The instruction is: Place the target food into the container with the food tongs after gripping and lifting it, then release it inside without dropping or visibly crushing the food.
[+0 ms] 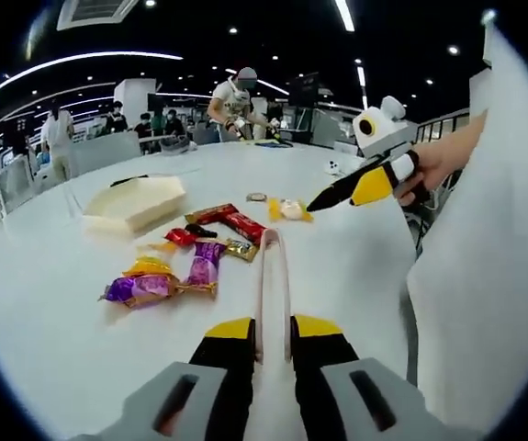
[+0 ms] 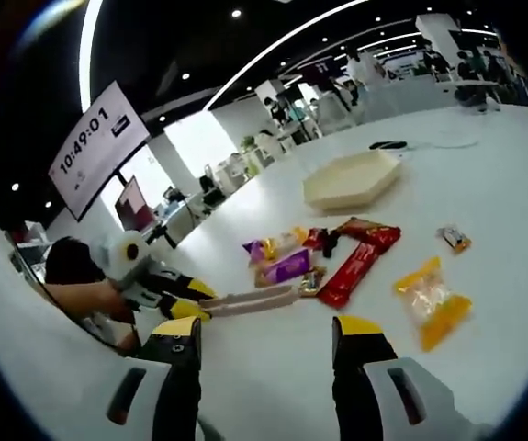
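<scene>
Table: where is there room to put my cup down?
The table is bare between the purple candy and the left gripper, and beyond the tray. Crowded: the wrapped snacks between tray and tongs, up to the yellow packet.

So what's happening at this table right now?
A person holds a gripper in each hand over the white table. The left gripper is shut on pale food tongs, pointed at a pile of wrapped snacks. The right gripper hangs open nearby. The cream hexagonal container sits beyond the pile; nothing is picked up yet.
</scene>
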A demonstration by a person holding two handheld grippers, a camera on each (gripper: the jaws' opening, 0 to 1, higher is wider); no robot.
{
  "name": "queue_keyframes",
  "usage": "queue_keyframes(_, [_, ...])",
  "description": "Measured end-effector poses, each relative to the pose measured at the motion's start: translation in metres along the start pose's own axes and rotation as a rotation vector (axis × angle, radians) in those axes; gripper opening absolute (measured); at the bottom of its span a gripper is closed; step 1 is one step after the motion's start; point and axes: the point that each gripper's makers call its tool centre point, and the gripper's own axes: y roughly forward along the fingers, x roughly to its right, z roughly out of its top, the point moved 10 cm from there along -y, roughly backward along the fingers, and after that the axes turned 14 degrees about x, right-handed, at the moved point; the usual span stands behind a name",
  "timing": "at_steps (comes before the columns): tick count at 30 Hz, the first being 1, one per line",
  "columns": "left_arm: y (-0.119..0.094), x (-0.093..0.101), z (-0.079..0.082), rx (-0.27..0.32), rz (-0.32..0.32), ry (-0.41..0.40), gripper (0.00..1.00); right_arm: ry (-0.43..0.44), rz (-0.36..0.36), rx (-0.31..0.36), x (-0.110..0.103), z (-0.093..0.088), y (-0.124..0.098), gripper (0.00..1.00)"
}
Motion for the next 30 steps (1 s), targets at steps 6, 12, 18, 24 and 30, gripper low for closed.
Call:
queue_keyframes(6, [-0.005,0.001,0.023,0.088,-0.062,-0.046,0.14,-0.013,0.041,0.0,-0.009,-0.001,0.001,0.58])
queue_keyframes(12, [-0.001,-0.002,0.026,0.04,-0.16,-0.002,0.14,-0.032,0.09,-0.011,-0.018,-0.006,0.008,0.58])
queue_keyframes(18, [-0.005,0.005,0.04,0.058,-0.212,-0.005,0.14,-0.051,0.129,-0.03,-0.023,-0.007,0.013,0.58])
queue_keyframes(24, [-0.012,0.012,0.051,0.129,-0.221,-0.066,0.16,-0.051,0.15,-0.012,-0.029,-0.004,0.016,0.58])
queue_keyframes(30, [-0.018,0.016,0.059,0.169,-0.254,-0.083,0.13,-0.058,0.184,0.01,-0.033,-0.002,0.016,0.54])
